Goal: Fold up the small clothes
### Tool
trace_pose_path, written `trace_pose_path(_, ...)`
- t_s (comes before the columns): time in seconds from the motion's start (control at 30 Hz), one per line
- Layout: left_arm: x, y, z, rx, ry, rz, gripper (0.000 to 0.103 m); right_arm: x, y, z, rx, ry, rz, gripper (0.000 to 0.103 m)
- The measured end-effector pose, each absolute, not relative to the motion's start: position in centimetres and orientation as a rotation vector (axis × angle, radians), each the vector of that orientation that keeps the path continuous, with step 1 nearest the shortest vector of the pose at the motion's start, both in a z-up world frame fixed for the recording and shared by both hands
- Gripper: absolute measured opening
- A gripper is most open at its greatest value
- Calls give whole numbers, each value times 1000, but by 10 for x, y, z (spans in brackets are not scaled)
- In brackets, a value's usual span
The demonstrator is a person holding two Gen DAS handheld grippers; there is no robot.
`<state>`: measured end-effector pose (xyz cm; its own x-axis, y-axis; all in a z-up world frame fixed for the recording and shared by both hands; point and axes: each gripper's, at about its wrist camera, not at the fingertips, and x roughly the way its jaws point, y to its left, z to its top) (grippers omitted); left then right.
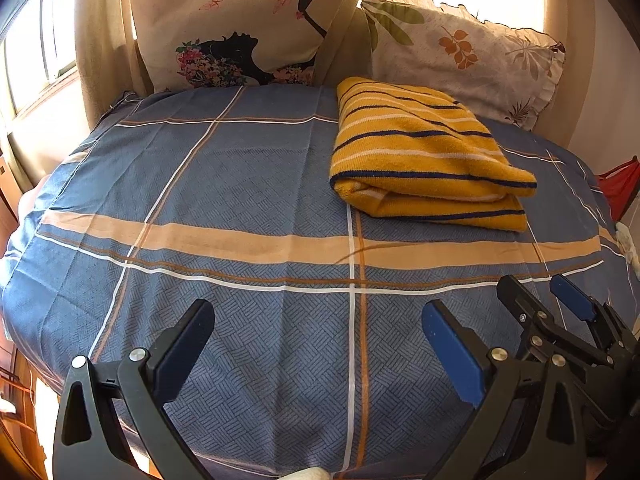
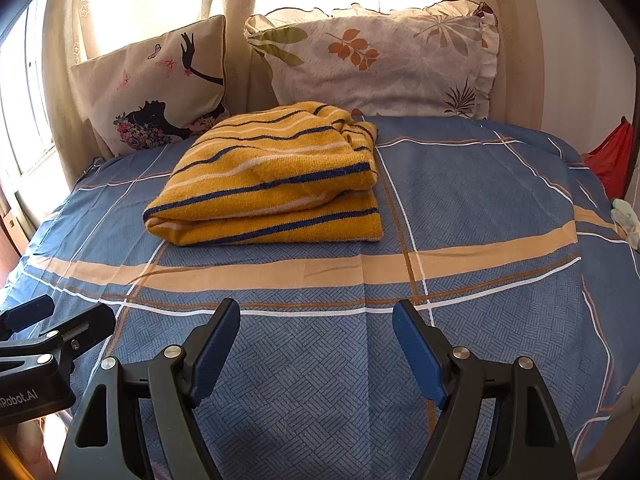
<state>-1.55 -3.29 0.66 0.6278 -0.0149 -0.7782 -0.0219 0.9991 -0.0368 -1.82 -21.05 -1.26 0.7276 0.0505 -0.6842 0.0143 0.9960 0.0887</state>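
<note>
Both tongs, left gripper (image 1: 318,322) and right gripper (image 2: 316,322), gape empty; the fuzzy yellow striped sweater (image 2: 272,176) lies folded on the woven blue bedsheet (image 2: 320,360).

Sweater (image 1: 424,152) (image 2: 272,180): mustard-yellow knit with thin navy and white stripes. Folded into a thick, roughly rectangular bundle of several layers, the rounded fold edge facing the jaws. Lies flat on the bed, well ahead of both pairs of jaws, untouched; ahead-right of the left pair, ahead-left of the right pair.
</note>
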Motion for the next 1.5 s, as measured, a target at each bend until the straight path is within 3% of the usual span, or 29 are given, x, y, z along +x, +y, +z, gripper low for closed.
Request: trace_pose_path(1.5,-13,-32,1,-63,911,-6,103,-18,-204,-14,59,754,23,84)
